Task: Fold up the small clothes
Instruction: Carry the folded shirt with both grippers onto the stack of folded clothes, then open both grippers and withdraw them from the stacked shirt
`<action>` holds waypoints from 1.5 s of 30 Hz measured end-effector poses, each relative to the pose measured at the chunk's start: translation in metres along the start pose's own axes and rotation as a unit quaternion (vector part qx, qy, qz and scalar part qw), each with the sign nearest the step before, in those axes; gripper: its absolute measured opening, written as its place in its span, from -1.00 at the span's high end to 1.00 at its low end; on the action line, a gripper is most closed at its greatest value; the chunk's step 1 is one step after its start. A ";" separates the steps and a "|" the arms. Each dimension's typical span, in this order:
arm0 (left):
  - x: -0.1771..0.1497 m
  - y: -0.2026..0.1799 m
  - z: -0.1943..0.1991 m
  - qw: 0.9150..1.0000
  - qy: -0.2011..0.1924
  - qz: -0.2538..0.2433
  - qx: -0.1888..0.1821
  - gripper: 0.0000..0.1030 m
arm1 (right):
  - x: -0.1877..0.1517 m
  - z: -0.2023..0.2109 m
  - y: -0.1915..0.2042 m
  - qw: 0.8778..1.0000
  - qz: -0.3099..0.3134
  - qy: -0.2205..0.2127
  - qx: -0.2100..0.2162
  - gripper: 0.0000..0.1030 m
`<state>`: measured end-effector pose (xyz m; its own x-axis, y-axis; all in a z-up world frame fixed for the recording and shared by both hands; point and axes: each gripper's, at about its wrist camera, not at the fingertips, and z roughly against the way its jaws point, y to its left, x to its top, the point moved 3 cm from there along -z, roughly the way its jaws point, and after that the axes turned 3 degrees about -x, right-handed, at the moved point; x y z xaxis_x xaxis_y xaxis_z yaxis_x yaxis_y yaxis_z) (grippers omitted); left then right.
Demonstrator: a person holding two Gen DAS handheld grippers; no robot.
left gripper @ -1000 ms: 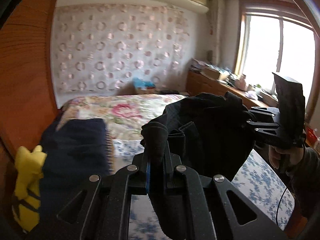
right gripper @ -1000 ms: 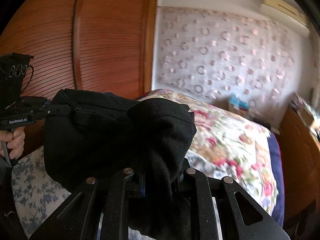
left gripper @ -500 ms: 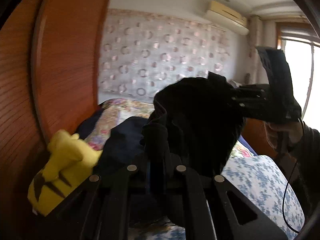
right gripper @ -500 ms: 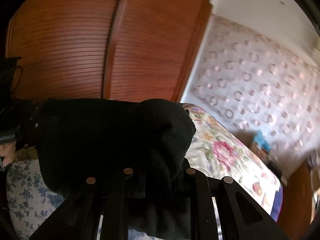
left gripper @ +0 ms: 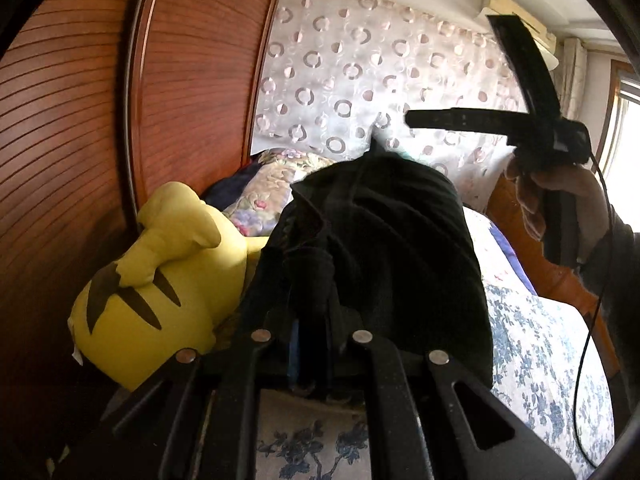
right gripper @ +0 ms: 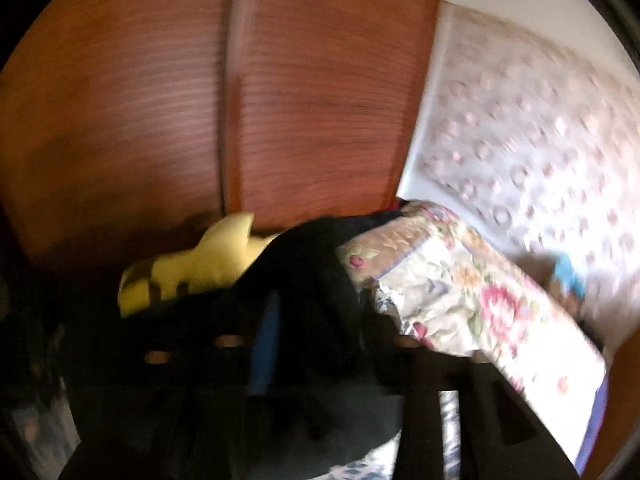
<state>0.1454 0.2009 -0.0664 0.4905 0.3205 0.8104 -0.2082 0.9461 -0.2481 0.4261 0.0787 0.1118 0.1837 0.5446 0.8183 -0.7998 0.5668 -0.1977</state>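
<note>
A black garment (left gripper: 384,248) is bunched over the bed, next to a yellow plush toy. My left gripper (left gripper: 312,344) is shut on a fold of it at the near edge. In the left wrist view my right gripper (left gripper: 412,118) is up in the air to the right, above the garment and apart from it; its fingers look close together and empty. The right wrist view is blurred; the black garment (right gripper: 312,280) lies in front of my right gripper (right gripper: 316,344), and I cannot tell the jaw state there.
A yellow plush toy (left gripper: 160,292) lies against the wooden headboard (left gripper: 80,120). A floral quilt (right gripper: 460,300) is folded behind the garment. The bed has a blue floral sheet (left gripper: 532,352). A patterned curtain (left gripper: 360,72) covers the far wall.
Both grippers swung left toward the headboard and lowered the garment beside the plush toy. The right gripper has come off the garment and risen above it.
</note>
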 end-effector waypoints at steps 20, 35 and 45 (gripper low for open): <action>0.006 -0.017 0.047 0.997 -0.022 -0.064 0.025 -0.69 | -0.067 -0.052 -0.019 0.996 -0.080 0.026 0.006 -0.04; -0.013 -0.072 0.074 0.992 -0.031 -0.116 -0.034 -0.93 | -0.156 0.116 0.056 0.994 -0.104 -0.014 -0.038 -0.62; -0.046 -0.127 0.085 0.985 -0.010 -0.156 -0.070 -0.93 | -0.228 0.225 0.086 0.979 -0.158 -0.027 -0.129 -0.68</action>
<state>0.0774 0.0625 -0.0271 0.4947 0.0135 0.8689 0.0693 0.9961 -0.0550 0.1864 -0.1361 0.0296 0.3632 0.2877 0.8862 -0.5360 0.8425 -0.0539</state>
